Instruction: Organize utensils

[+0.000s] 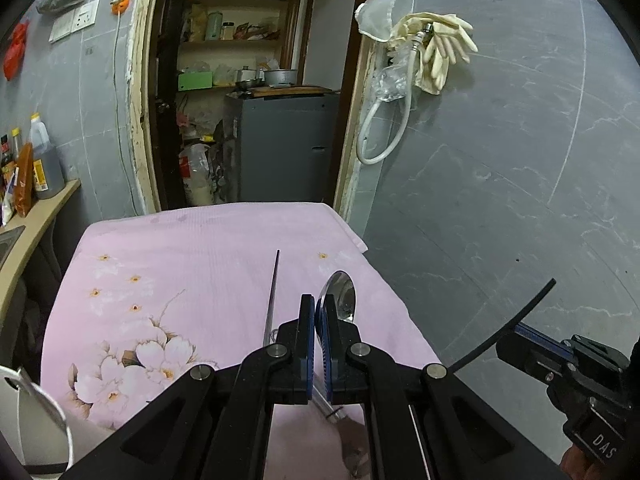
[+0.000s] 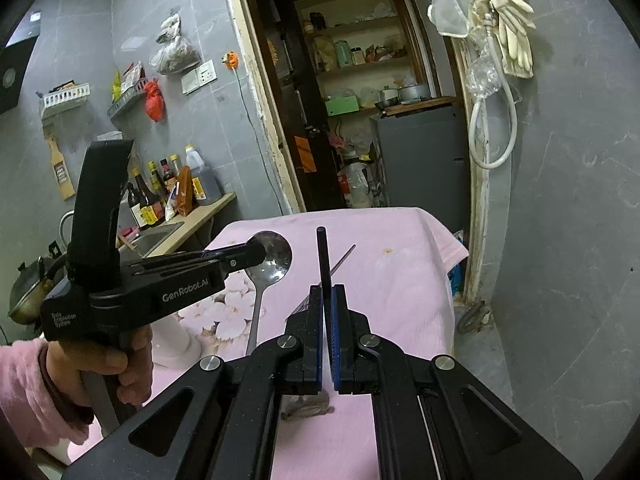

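In the left wrist view my left gripper (image 1: 319, 305) is shut on a metal spoon (image 1: 339, 294), whose bowl sticks out past the fingertips above the pink flowered cloth (image 1: 168, 264). A thin metal chopstick (image 1: 273, 296) lies on the cloth just left of the jaws. My right gripper (image 2: 328, 294) is shut on a black stick (image 2: 322, 254) that points up and forward. The right wrist view shows the left gripper (image 2: 256, 255) at left with the spoon (image 2: 272, 258), the handle hanging down. The right gripper (image 1: 516, 334) and its black stick (image 1: 520, 312) appear at the right edge of the left wrist view.
A white container (image 2: 174, 338) stands on the cloth at the near left. A counter (image 2: 200, 216) with bottles (image 2: 160, 192) and a sink runs along the left wall. An open pantry doorway (image 1: 256, 100) lies beyond the table; a hose and gloves (image 1: 436, 52) hang on the right wall.
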### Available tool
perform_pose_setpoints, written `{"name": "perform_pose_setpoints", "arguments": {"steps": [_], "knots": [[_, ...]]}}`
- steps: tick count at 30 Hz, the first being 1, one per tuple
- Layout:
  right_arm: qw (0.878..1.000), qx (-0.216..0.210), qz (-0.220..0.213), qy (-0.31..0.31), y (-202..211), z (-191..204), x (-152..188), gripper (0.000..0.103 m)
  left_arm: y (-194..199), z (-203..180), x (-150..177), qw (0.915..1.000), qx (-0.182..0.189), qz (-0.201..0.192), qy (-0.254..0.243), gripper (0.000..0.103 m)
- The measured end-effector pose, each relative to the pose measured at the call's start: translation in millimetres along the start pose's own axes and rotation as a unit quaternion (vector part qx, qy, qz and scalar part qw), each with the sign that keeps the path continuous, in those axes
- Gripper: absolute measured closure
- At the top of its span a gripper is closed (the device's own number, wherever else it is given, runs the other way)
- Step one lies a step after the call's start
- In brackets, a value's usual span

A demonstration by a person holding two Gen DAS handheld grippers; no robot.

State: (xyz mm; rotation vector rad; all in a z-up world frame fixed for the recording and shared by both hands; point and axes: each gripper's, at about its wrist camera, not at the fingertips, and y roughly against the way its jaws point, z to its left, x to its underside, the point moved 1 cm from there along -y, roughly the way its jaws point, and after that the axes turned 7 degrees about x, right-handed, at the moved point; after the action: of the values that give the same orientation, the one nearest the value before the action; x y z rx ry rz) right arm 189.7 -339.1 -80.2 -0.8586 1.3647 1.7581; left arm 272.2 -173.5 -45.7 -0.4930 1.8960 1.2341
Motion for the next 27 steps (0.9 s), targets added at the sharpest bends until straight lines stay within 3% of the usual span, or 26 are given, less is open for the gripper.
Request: {"name": "perform_pose_setpoints", "arguments": {"steps": [6, 15, 20, 25, 26, 27], "knots": [[1.000, 0.004, -0.020, 0.007, 18, 11, -1, 0.100, 15, -2, 0, 0.9999, 0.007, -0.010, -0.002, 0.099], [1.000, 0.002, -0.012, 0.010, 20, 18, 0, 0.103, 29, -2, 0, 0.9996, 0.021, -0.017, -0.013, 0.099], [1.000, 0.011, 0.017, -0.010, 8, 14, 11, 0.103, 29, 1, 7, 0.9997, 0.020, -0.011, -0.007, 0.099], [0.992, 0.015, 0.092, -0.082, -28, -16, 37, 0.102, 32, 4, 7, 0.9998, 0.013, -0.012, 0.001, 0.099], [0.991, 0.015, 0.100, -0.089, -33, -20, 41, 0.099, 33, 4, 6, 0.9998, 0.012, -0.014, 0.002, 0.099], [0.988, 0.016, 0.113, -0.100, -42, -26, 44, 0.089, 34, 5, 6, 0.9998, 0.011, -0.016, 0.003, 0.099]]}}
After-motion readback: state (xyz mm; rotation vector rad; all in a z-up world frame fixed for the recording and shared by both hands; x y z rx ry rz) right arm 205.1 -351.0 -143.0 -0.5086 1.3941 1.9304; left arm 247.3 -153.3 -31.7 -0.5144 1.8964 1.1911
